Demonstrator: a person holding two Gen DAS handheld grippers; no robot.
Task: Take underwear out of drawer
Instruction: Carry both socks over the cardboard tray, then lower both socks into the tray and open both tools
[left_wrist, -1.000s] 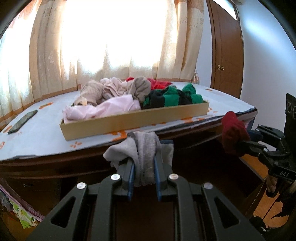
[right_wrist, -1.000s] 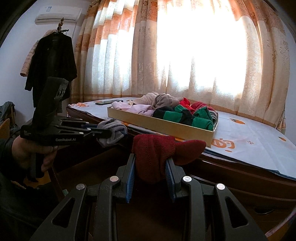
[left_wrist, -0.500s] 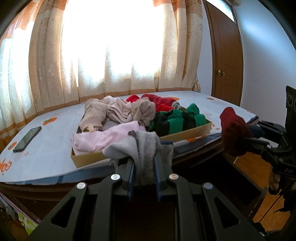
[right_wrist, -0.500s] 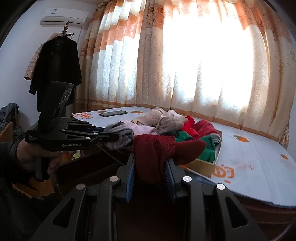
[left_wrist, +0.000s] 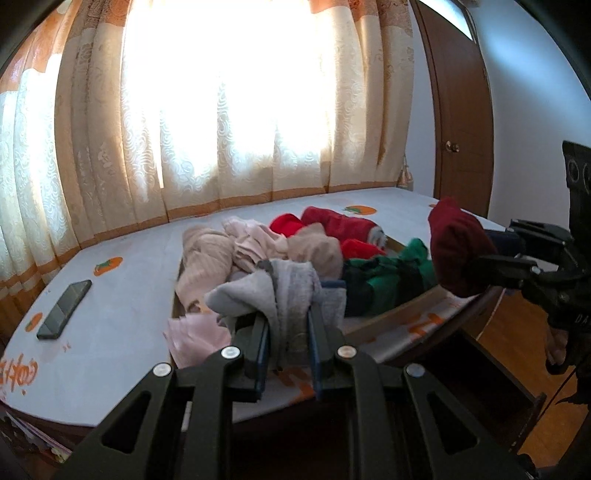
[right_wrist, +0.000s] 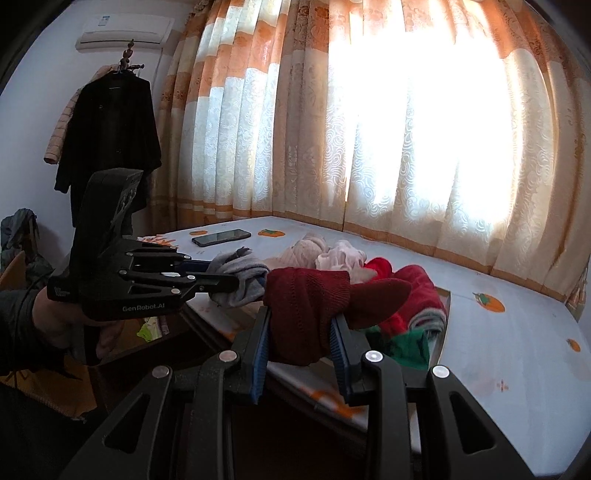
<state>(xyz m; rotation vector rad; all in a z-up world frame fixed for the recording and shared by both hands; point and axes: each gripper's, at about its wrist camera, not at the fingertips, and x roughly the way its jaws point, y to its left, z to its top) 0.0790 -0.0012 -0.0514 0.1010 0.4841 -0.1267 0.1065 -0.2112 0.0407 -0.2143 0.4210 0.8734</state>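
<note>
- Left tool (left_wrist: 288, 332): clamped on a grey garment (left_wrist: 273, 291), held up in the air over the near end of the tray.
- Right tool (right_wrist: 301, 343): clamped on a dark red knit garment (right_wrist: 310, 306), also in the air, just beside the left tool.
- Shallow wooden tray (left_wrist: 402, 310) on the tabletop (left_wrist: 122, 295), piled with beige, pink, red and green clothes.
- Phone (left_wrist: 64, 304) flat on the tabletop, left of the tray.

We count two black two-finger grippers (left_wrist: 288, 332) (right_wrist: 299, 332), one shallow cardboard tray (left_wrist: 399, 314), one dark rectangular phone (left_wrist: 64, 309), one black hanging coat (right_wrist: 107, 136), and one white wall air conditioner (right_wrist: 123, 35).
</note>
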